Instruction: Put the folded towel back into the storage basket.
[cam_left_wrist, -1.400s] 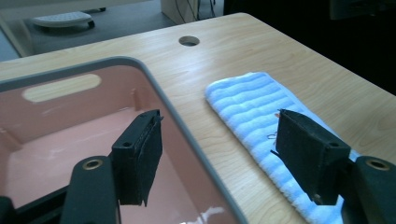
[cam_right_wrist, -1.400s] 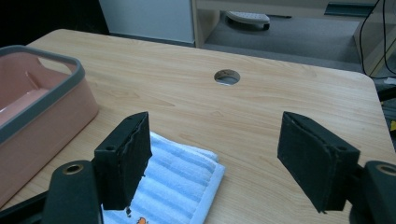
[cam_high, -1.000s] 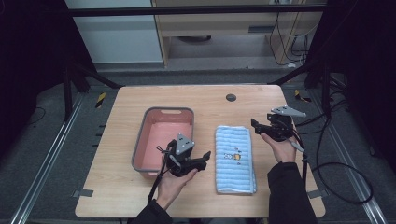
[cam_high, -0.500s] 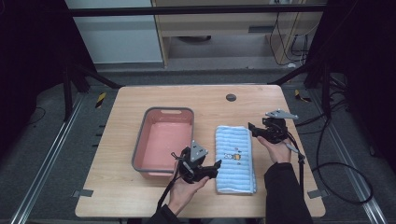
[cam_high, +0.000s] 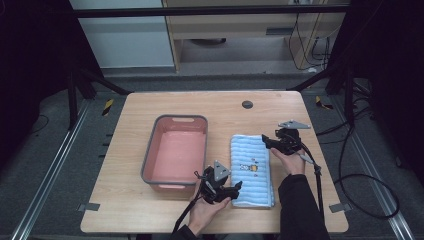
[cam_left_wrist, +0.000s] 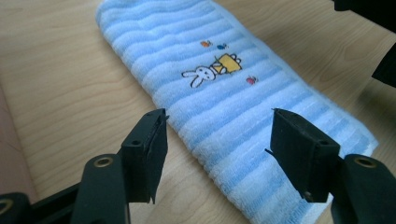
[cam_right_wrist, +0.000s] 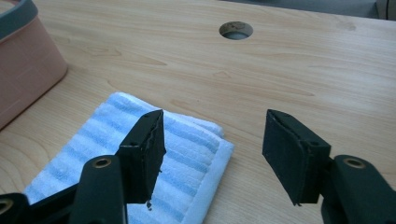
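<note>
Two grippers, left (cam_high: 235, 187) and right (cam_high: 266, 141), at near and far ends of folded blue towel (cam_high: 251, 168) beside pink basin (cam_high: 176, 152) on worktop (cam_high: 125, 210); fingers released, just closing, grasping nothing. Step judged: approach to grasp. Next: lower onto towel corners, clench.

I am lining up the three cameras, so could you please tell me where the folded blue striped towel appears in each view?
High view: the towel lies right of centre, beside the pink tub.
Left gripper view: it runs diagonally from upper left to lower right, between the jaws.
Right gripper view: its corner sits at lower left, behind the left jaw.
Shared landmark: the tub, plus the table's round hole in the high and right gripper views.
</note>
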